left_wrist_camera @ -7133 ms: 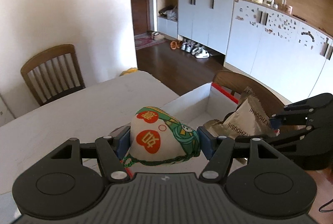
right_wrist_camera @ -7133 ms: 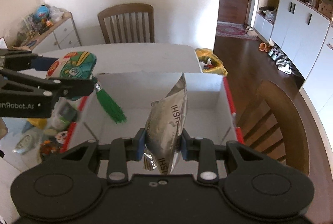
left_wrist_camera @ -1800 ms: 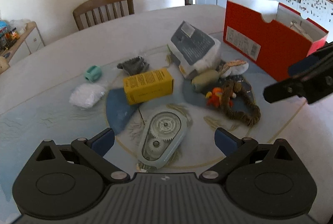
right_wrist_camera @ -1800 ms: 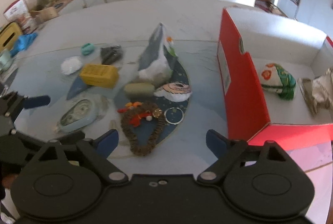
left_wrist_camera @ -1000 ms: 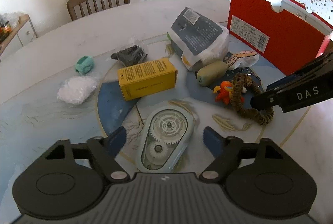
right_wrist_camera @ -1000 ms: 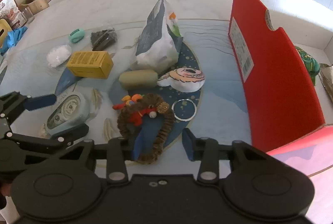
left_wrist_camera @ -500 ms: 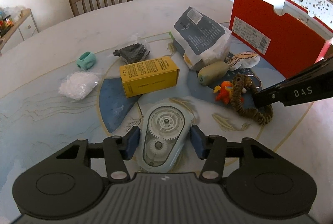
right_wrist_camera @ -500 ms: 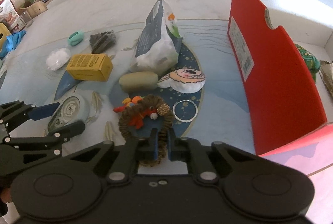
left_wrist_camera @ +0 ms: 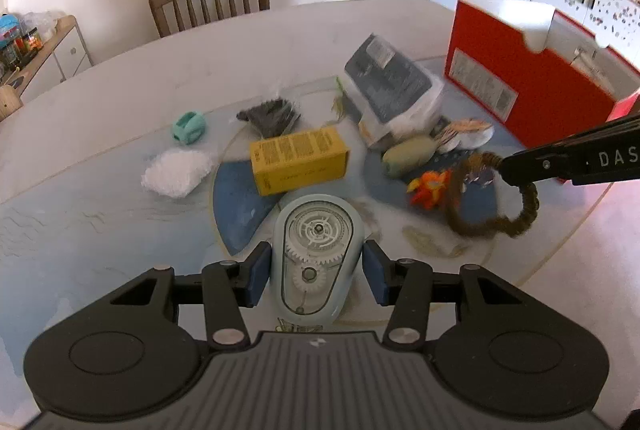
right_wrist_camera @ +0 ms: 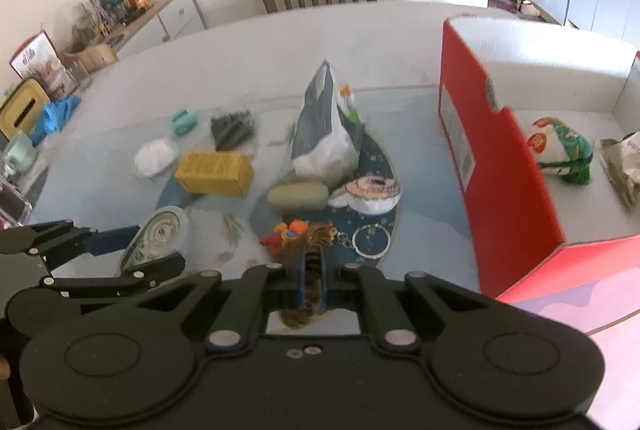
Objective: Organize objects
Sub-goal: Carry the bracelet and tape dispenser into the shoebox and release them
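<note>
Left gripper (left_wrist_camera: 316,272): clamped on pale-blue gear-window case (left_wrist_camera: 315,250), low over counter (left_wrist_camera: 100,214). Right gripper (right_wrist_camera: 313,280): pinching brown braided keychain loop (left_wrist_camera: 492,198); orange charm (left_wrist_camera: 428,186) dangling. Risk: loop snagging red box (right_wrist_camera: 500,166) wall; smooth case slipping.

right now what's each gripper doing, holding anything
Left gripper: closed on the pale blue correction tape dispenser.
Right gripper: shut on the brown braided keychain loop.
</note>
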`<state>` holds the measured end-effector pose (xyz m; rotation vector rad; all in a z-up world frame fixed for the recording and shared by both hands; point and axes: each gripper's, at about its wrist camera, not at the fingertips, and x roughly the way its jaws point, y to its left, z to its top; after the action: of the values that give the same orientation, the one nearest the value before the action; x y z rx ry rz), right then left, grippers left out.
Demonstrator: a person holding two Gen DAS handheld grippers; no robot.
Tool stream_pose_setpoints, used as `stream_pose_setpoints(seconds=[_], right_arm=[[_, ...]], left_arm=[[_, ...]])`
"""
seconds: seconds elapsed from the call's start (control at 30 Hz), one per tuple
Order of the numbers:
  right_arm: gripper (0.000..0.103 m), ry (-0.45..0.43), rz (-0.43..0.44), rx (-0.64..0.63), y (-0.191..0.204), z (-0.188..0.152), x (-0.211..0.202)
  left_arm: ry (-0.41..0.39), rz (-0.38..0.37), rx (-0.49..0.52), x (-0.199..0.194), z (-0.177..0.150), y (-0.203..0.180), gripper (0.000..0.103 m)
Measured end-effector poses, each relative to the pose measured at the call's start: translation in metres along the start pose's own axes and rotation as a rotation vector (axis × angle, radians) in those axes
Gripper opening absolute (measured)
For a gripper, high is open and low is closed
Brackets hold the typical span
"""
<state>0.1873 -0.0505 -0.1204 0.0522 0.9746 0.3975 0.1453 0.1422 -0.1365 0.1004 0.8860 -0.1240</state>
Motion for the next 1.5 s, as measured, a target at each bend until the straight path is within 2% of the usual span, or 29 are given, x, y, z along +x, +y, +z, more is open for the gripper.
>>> stream_pose_setpoints(seconds=[0.37,0.77,1.1,1.5], right_arm=[[0.005,-0.072,0.044,0.013,-0.012,0.005,-0.052],[0.005,-0.146,0.053,0.027,-0.034,0.02,-0.095],[0.005,-0.222,0.014,0.044,-0.082,0.039,-0.124],[0.005,-0.263,-0.055,0.084,-0.151,0.059,-0.13]], left_arm=[[-0.018,-0.032,-0.035,-0.037,0.023,-0.009,0.049],[-0.033,-0.071,0.051,-0.061,0.054,-0.048,0.049],[-0.066,-0.091,0.136,-0.065,0.092,-0.091,0.049],[-0.077,-0.123,0.245,-0.047,0.136,-0.157,0.049]])
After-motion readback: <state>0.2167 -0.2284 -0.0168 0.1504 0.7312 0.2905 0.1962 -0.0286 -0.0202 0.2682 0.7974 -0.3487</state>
